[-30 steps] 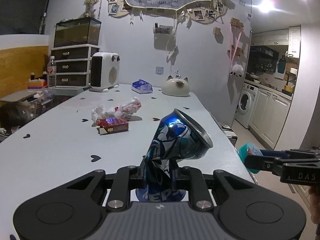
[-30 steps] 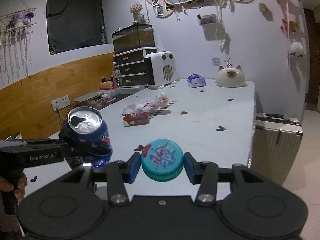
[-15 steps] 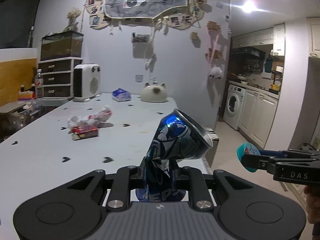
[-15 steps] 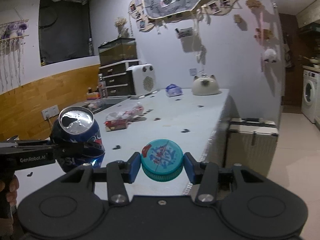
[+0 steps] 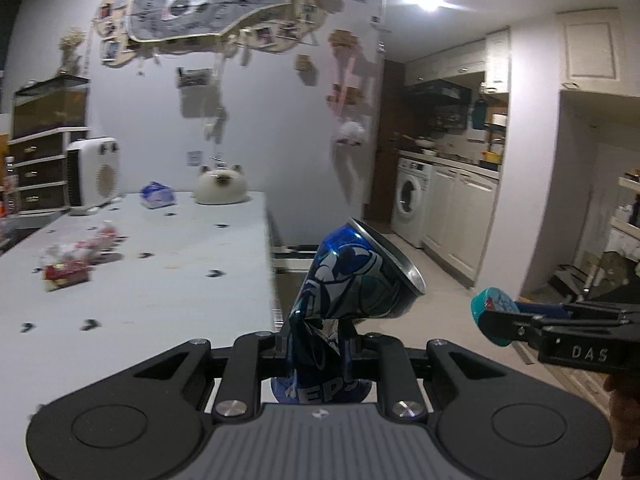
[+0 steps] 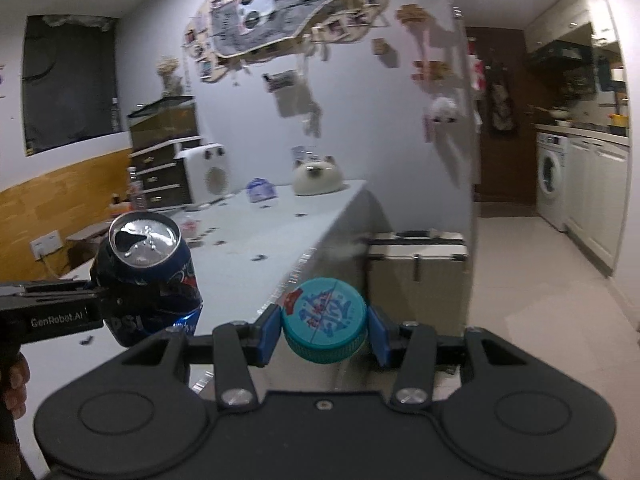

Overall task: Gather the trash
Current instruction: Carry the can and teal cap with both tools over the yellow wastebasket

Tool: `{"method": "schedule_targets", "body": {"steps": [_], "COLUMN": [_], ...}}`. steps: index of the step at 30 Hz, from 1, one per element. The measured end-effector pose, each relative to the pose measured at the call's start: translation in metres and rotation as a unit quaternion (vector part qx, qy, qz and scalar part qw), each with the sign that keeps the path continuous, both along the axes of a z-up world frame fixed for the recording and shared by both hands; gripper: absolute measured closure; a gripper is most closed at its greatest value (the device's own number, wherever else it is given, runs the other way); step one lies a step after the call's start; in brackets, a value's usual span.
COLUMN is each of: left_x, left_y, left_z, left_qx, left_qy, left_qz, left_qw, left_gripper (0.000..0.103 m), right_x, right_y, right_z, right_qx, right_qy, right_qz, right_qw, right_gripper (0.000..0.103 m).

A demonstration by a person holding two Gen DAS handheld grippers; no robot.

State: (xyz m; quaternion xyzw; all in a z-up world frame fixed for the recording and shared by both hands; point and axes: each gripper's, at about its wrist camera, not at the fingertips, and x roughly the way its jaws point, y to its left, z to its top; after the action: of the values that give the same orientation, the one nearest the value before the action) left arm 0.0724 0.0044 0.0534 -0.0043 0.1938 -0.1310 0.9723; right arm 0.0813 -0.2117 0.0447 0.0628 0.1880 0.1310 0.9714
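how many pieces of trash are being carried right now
2. A crushed blue can is clamped in the left tool, and a teal bottle cap is clamped in the right tool. More wrappers lie on the table.

A crushed blue can (image 5: 352, 280) tilts upright in tongs; a teal cap (image 6: 324, 326) sits clamped.

Blue can (image 5: 352, 280), teal cap (image 6: 325, 325), black hand-held grippers
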Motion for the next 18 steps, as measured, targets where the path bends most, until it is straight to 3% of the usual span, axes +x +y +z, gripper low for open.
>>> {"method": "schedule_targets", "body": {"steps": [12, 18], "left_x": [0.020, 0.039], "left_y": [-0.087, -0.124], "left_z": [-0.031, -0.070], "left_qx": [-0.020, -0.025], "left_qy": [0.018, 0.044], "left_qz": [-0.061, -0.080], "left_qw": [0.9978, 0.9955], "left_gripper": [0.081, 0.081], "right_x": [-0.015, -0.004], "right_y": [-0.076, -0.105], "right_z": [-0.030, -0.071], "right_qx": [-0.005, 0.011], "right_qy": [0.024, 0.056], "right_qz": [-0.078, -0.118], "right_qw": [0.997, 0.991], "right_gripper": [0.055, 0.055]}}
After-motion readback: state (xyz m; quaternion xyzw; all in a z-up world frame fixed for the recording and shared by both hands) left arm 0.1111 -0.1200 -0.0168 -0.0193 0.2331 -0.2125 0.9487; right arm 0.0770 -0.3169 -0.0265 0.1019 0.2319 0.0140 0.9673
